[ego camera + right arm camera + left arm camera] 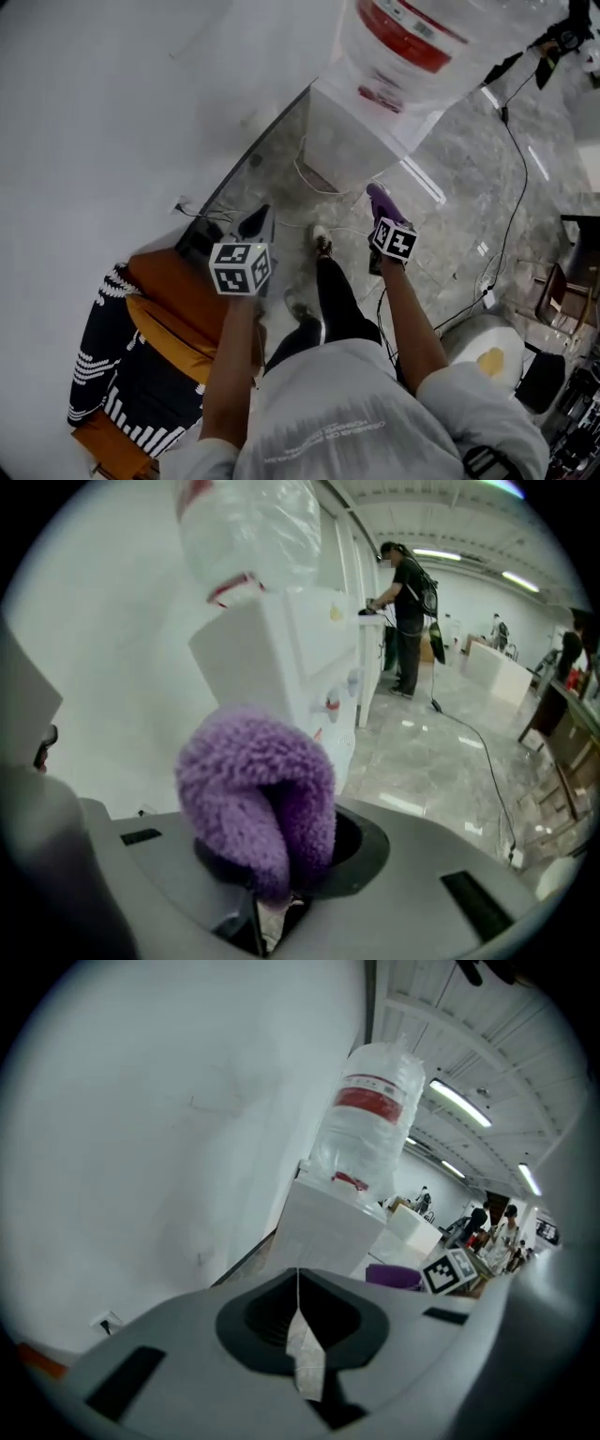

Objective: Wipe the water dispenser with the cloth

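Observation:
The white water dispenser (356,141) stands against the wall, with a clear bottle (412,37) bearing a red label on top. My right gripper (384,223) is shut on a fluffy purple cloth (380,199), held just in front of the dispenser's lower front. In the right gripper view the cloth (258,799) bulges out of the jaws, and the dispenser (291,658) is close ahead. My left gripper (255,223) hangs shut and holds nothing, off to the left near the wall. Its view shows the dispenser (328,1232) and the cloth (394,1277).
An orange and black-and-white striped bundle (155,328) lies by the wall at left, next to a wall socket (183,208). A black cable (514,187) runs over the marble floor at right. A person (408,621) stands beyond the dispenser. My legs are below the grippers.

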A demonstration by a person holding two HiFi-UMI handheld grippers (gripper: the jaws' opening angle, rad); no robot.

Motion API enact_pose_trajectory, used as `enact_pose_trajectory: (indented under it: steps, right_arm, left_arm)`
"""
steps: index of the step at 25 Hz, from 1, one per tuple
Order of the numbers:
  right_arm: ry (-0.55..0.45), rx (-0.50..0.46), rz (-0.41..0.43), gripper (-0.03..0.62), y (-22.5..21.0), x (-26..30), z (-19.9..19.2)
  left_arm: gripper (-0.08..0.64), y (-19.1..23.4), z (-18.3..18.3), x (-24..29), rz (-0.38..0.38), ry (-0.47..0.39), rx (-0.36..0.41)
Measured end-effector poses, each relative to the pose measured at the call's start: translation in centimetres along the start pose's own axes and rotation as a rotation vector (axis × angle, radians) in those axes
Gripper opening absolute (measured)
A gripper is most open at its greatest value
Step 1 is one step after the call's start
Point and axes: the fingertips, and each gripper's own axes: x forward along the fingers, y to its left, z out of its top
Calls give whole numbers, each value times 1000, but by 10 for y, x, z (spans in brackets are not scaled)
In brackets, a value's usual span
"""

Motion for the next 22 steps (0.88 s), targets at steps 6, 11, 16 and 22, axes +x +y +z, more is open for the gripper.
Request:
enact_pose_trajectory:
  steps: [6,11,16,22]
  right_arm:
    - [-179,-161,105,91,29,-102,57]
    - [-360,-272,176,89,56,-196,93]
    - [-499,-349,266,84,83,-280,119]
    - [-652,-443,349,81,110,-372,146]
  left_arm:
    - [18,-29,21,-55,-6,-92,116]
    - [18,-59,52,-107,-3,-213,209]
    - [18,-97,80,-161,-10,-320,352]
    - [18,-124,118,-227,39,-442,481]
